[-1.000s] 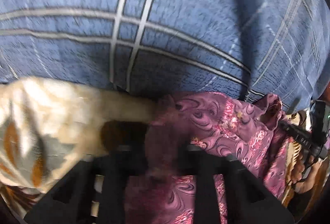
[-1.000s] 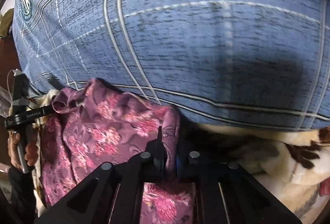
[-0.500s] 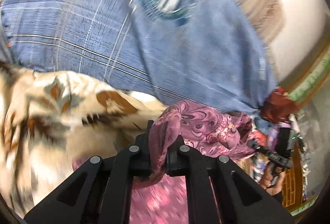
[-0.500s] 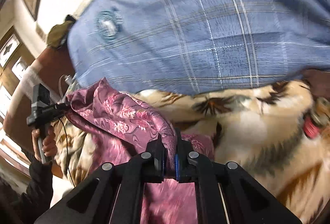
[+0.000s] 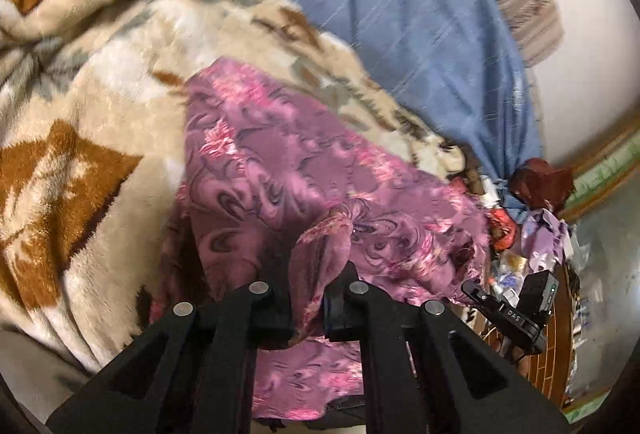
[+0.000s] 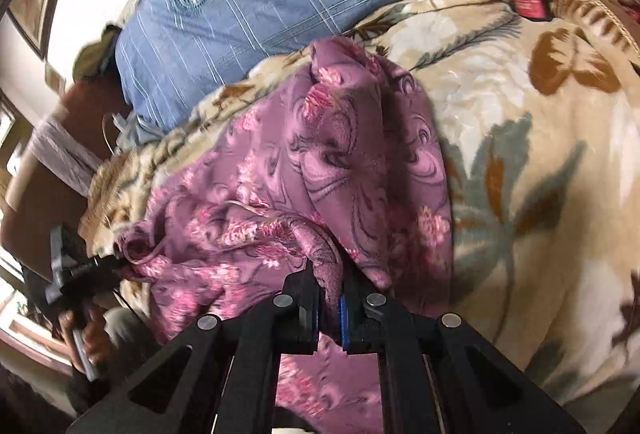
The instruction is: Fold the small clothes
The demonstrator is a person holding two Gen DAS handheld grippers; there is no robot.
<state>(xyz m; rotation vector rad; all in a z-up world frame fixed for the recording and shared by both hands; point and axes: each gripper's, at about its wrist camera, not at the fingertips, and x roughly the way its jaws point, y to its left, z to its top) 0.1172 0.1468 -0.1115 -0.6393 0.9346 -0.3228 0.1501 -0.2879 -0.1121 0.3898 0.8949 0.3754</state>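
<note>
On the blanket [image 6: 520, 138], both tools pinch the purple garment [image 6: 320, 162].

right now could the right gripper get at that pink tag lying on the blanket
Probably not as things stand: the right gripper is shut on the purple floral garment, and the pink tag lies across the blanket, beyond it. Nothing blocks the path, but it would have to let go first.
</note>
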